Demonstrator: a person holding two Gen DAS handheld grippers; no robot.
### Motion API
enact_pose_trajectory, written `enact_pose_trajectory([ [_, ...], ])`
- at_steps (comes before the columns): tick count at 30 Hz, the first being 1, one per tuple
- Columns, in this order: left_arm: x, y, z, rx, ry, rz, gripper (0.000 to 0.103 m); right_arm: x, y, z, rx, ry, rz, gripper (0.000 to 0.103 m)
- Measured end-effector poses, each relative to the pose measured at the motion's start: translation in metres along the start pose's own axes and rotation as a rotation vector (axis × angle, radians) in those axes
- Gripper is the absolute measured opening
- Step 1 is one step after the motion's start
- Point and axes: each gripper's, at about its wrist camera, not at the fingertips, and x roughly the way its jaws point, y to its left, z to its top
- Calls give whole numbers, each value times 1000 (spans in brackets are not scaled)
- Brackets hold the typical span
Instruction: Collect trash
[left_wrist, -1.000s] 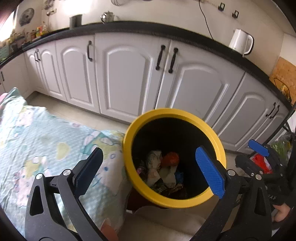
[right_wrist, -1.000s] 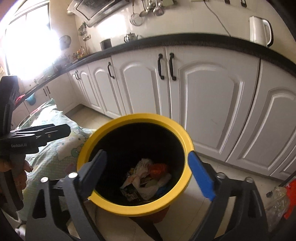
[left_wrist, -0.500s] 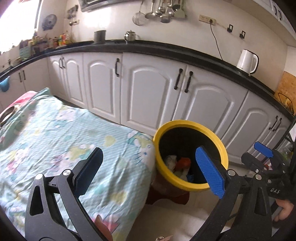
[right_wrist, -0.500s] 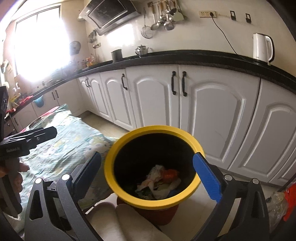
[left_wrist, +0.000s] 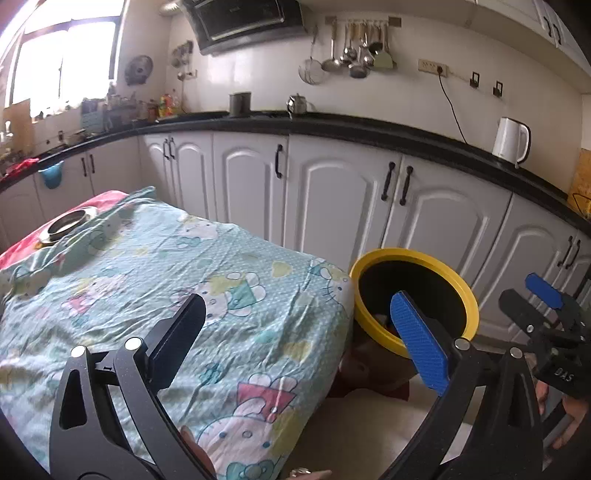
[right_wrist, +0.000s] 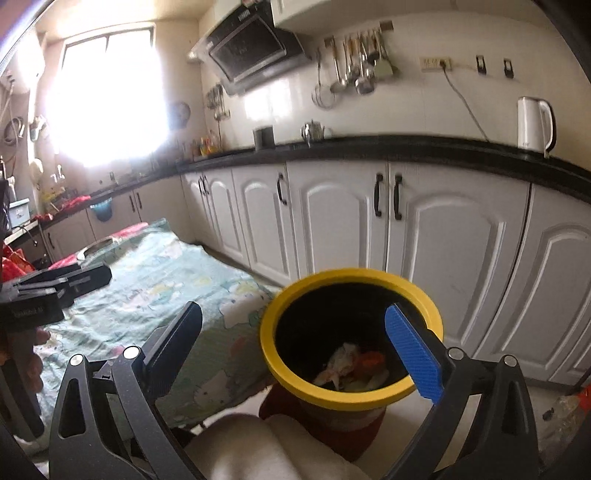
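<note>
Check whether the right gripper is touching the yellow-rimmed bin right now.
Apart. In the left wrist view the right gripper hangs open and empty in the air to the side of the bin, with cabinet door showing between them.

Blown-out window (right_wrist: 107, 99) glare, slight motion blur, fisheye bending at edges

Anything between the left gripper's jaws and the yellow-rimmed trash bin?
Nothing held. In the left wrist view, only the cartoon-print cloth on the table shows between the open left gripper and the bin.
</note>
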Motion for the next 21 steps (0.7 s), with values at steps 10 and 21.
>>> enact_pose_trajectory([
  [10, -29, -1, -23, -35, -114, 19, 92, -29, 19, -22, -56, -204, -34, 97],
  [21, -30, -6, -34, -32, -102, 0, 92, -29, 15, -28, -42, -200, -59, 97],
])
